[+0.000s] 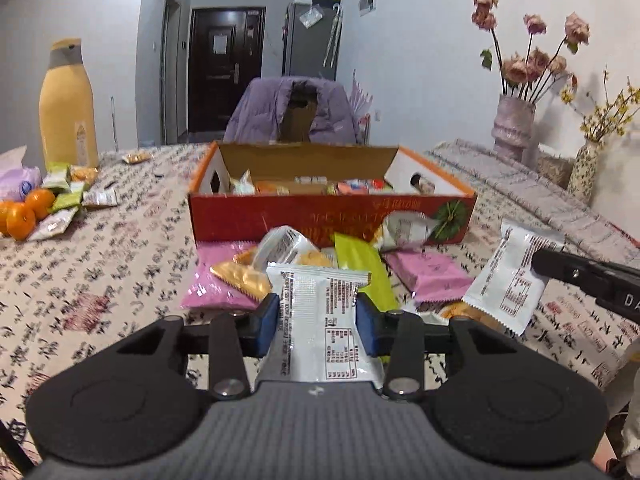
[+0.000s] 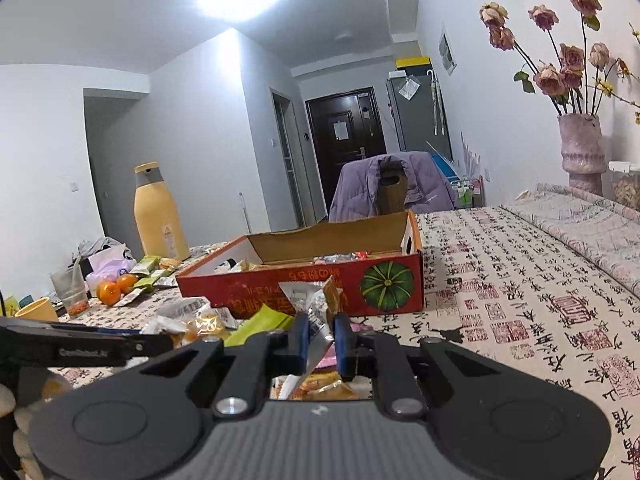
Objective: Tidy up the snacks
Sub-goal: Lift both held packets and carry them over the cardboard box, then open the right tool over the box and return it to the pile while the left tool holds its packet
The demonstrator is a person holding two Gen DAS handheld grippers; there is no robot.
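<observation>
Left wrist: left claw (image 1: 317,318) clamps a white snack packet (image 1: 320,320), long axis pointing ahead toward the red cardboard box (image 1: 328,216) just beyond the pile. Right wrist: right claw (image 2: 321,340) pinches a silver-orange snack packet (image 2: 316,308), box (image 2: 304,284) ahead, slightly left; tabletop (image 2: 520,300) bare rightward.

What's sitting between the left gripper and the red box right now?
Left wrist view: a snack pile, with pink packets, a green packet and gold wrappers, lies between the left gripper and red box.
</observation>
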